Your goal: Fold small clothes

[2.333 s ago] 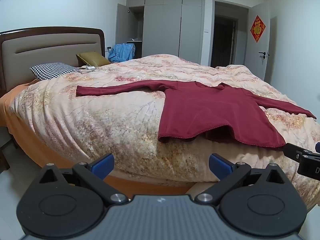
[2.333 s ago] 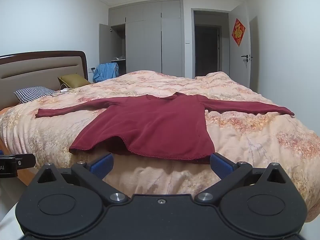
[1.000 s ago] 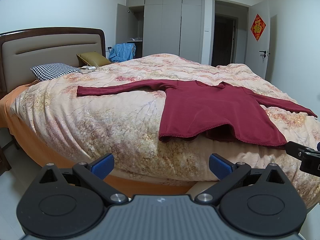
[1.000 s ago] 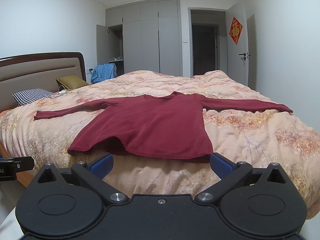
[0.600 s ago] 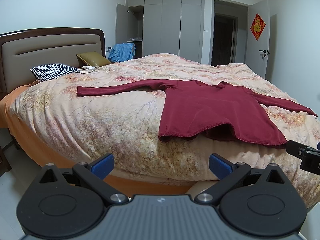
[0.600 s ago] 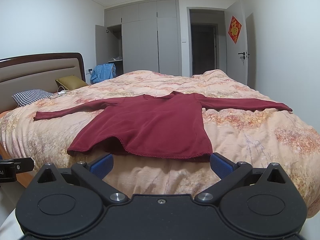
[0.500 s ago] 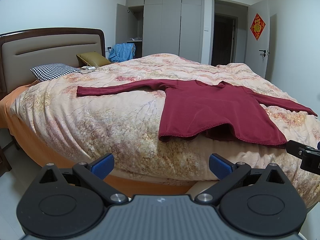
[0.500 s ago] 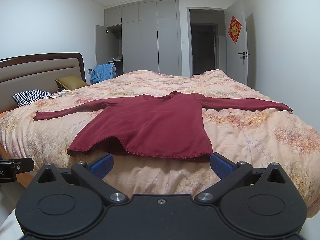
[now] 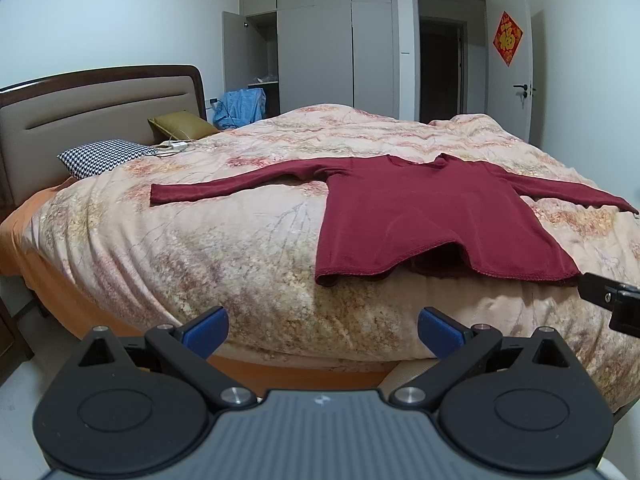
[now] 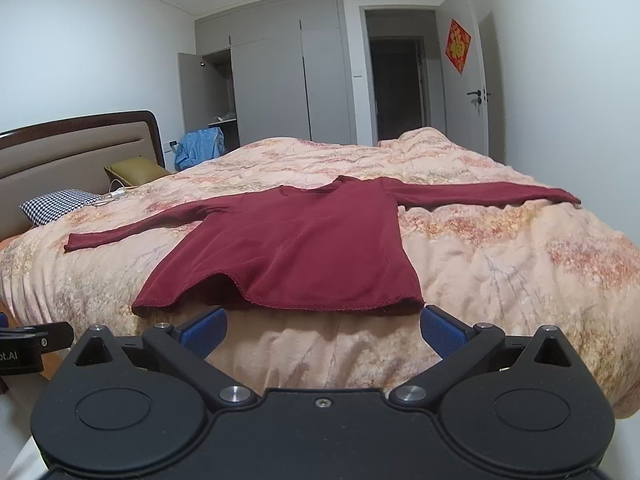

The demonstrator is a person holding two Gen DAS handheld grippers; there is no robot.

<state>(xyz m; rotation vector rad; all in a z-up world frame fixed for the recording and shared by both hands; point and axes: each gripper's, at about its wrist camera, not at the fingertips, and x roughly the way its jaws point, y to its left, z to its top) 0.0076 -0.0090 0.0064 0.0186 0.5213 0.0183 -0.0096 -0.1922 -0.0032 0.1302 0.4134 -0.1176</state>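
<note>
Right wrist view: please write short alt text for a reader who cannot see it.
A dark red long-sleeved top lies flat, sleeves spread, on a floral quilt. The open right gripper sits just short of the hem, empty. Behind stand a headboard and grey wardrobe.

- We see a home bedroom: a bed [image 9: 240,240] with padded headboard [image 9: 100,116] and pillows [image 9: 100,156].
- We see a built-in wardrobe [image 9: 320,40] and a door [image 9: 516,80].

Shirt [image 9: 432,220] cuff cut off; underside hidden
</note>
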